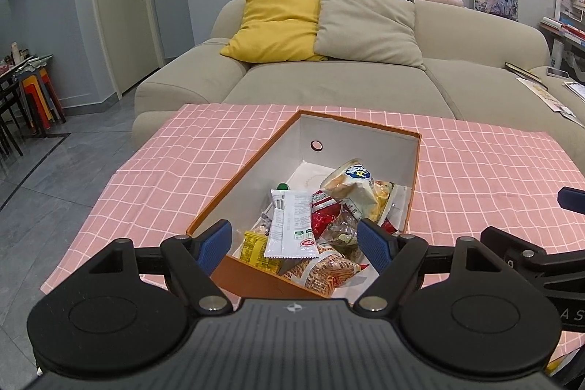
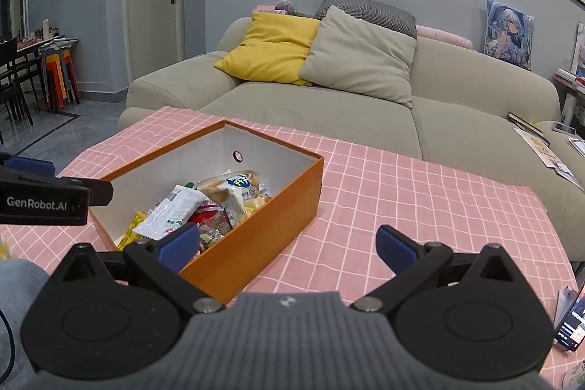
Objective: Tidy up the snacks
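Only in the right view we saw a phone [image 2: 572, 318]; the orange cardboard snack box [image 1: 234, 183] ran lengthwise toward the sofa [image 1: 329, 86]. Left hand-held gripper [image 1: 298, 243] and right hand-held gripper [image 2: 289, 249] gaped, empty.

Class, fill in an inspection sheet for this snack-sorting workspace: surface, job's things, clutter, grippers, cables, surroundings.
Surface: pink checked tablecloth, lying flat.
Job's things: orange box open, no lid on; snack packets piled inside at its near end, white packet on top.
Clutter: phone at the table's right edge.
Grippers: left gripper open above the box; right gripper open, empty, beside the box.
Cables: nothing seen.
Surroundings: beige sofa behind, yellow cushion, stacked stools.
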